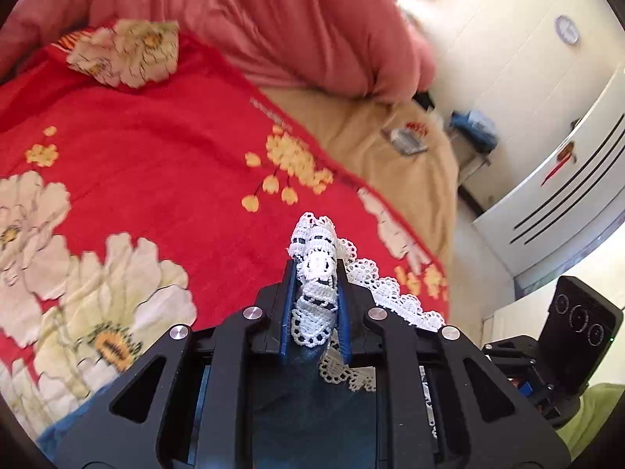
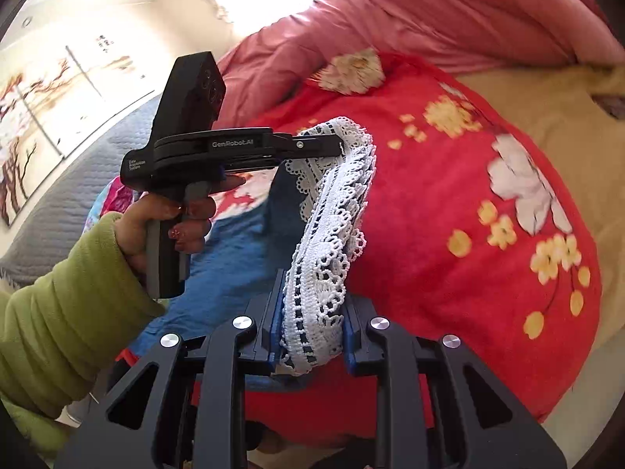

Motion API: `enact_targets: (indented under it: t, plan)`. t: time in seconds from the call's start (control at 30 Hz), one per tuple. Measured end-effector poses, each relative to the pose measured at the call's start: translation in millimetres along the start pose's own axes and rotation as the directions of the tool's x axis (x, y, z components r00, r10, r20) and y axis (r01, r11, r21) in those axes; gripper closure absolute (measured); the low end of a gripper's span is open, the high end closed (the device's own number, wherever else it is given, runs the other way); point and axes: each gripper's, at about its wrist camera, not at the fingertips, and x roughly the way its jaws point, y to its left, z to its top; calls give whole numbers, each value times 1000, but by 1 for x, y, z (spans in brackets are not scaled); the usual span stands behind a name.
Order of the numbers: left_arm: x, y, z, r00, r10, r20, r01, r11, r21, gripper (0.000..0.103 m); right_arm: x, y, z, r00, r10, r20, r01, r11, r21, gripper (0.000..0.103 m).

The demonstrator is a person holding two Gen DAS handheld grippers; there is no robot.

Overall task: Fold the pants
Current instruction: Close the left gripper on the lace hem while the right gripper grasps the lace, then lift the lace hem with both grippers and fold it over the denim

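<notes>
- Pants: blue denim with a white crochet lace hem; the lace shows scalloped edges and dark eyelet rows.
- The pants hang lifted above the bed, strung between both sets of tongs; the lace band arcs from one grip to the other, with denim sagging below it.
- Bed: a red blanket with large cream flowers and small yellow blossoms, a pink quilt bunched at its far side, and a tan sheet beyond the blanket's edge.
- No containers seen.
- Left tongs: narrow, clamped on a bunched fold of lace hem, denim beneath.
- Right tongs: narrow, pinching the lace band.
- Left hand, in a green sleeve, holds the grip upright, 1 finger on the trigger; the tongs point level toward the blanket.
</notes>
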Motion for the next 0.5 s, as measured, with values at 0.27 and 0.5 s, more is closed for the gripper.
enact_targets:
  t: [0.27,0.5]
  plan:
    - [-69,16,-19,994,1,105,4,999,-45,91,3,58,7,999,33,-2,-33,993,-114,81]
    - [-105,45,-49,988,19,153,-3,994,-109,91,32,108,5,995,60,-74,-74,976,-203,81]
